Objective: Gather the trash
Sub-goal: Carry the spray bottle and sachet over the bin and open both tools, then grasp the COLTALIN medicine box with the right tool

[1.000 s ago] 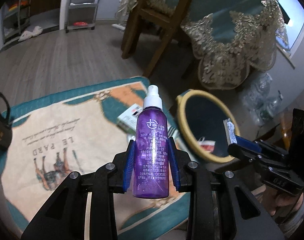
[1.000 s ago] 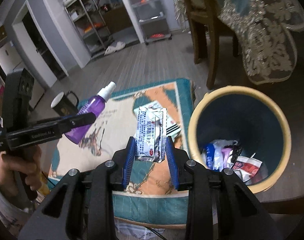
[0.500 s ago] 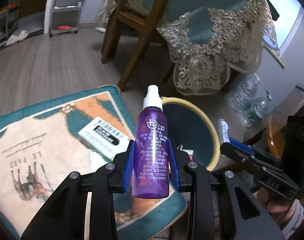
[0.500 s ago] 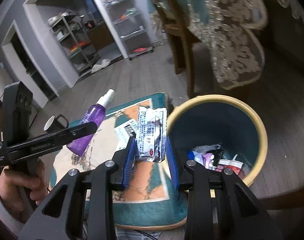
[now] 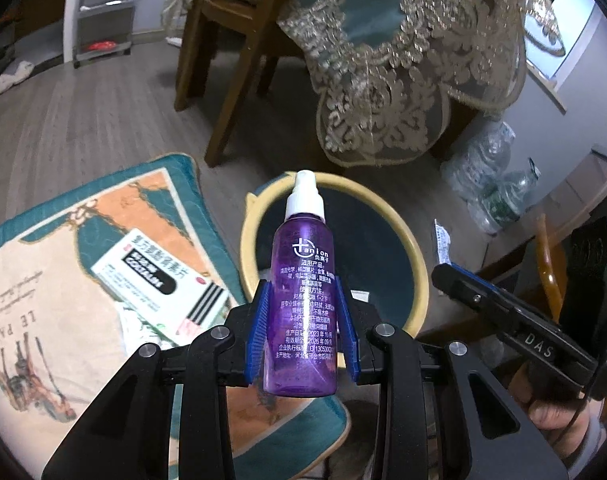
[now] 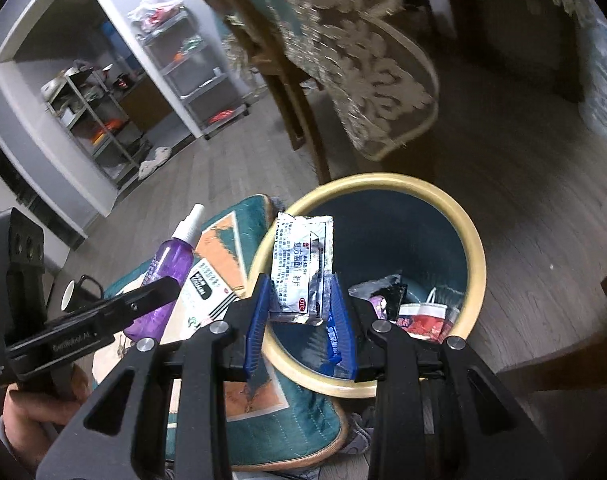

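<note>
My left gripper point(image 5: 303, 332) is shut on a purple spray bottle point(image 5: 305, 300) with a white cap, held upright over the near rim of the round bin point(image 5: 417, 264). My right gripper point(image 6: 299, 316) is shut on a silver medicine sachet point(image 6: 301, 270), held above the bin's left rim point(image 6: 473, 232). The bin has a yellow rim, a dark inside and several wrappers point(image 6: 423, 312) at the bottom. The bottle point(image 6: 171, 264) and left gripper point(image 6: 151, 296) show in the right wrist view. The right gripper point(image 5: 463, 288) and the sachet's edge point(image 5: 442, 240) show in the left wrist view.
A white medicine box point(image 5: 159, 284) lies on the teal and beige cushion point(image 5: 43, 280) left of the bin. A wooden chair point(image 5: 231, 60) and a lace tablecloth point(image 5: 383, 92) stand behind. Plastic bottles point(image 5: 491, 184) lie right. A mug point(image 6: 73, 294) sits far left.
Both grippers have moved right from over the cushion toward the bin, each keeping its hold. The bottle and the sachet now hang at the bin's rim.
</note>
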A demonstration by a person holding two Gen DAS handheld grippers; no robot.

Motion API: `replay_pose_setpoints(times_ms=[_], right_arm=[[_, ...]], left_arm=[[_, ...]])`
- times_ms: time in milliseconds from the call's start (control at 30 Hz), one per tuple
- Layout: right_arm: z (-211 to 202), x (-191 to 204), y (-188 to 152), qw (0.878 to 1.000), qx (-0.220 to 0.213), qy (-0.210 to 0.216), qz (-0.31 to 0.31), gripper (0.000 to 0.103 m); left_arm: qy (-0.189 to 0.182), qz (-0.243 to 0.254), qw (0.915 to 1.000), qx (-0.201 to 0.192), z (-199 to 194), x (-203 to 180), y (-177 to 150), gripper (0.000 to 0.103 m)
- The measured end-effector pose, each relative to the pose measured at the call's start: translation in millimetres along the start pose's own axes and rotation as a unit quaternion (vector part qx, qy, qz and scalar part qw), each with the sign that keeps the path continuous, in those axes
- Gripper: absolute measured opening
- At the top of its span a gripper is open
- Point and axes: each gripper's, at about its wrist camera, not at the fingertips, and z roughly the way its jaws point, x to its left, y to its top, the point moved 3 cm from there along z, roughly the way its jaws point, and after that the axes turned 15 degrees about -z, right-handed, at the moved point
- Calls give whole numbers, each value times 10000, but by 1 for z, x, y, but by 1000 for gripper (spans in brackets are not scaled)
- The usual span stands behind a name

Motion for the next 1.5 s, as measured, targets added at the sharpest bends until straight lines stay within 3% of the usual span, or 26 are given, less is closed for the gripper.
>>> replay_pose_setpoints(times_ms=[500,867,1100,1200,1333,1500], right_arm=[[22,-29,-21,9978,356,-360,437,31],[35,-43,-35,9942,673,-516,666,31],[36,-43,-35,9940,684,-468,713,32],[35,-43,-33,9941,641,-430,768,40],[34,-39,-30,9947,590,-367,755,43],[34,-28,-24,9962,512,-207,675,48]], left_arm=[[94,-284,9980,566,63,-9,-8,34],[217,-346,9959,805,84,-7,-15,35],[176,-404,9971,619,71,-3,-8,57],[171,-416,9974,566,66,0,-7,58],[181,-424,9981,413,52,9,-4,69],[299,-370,9987,190,28,28,1,72]])
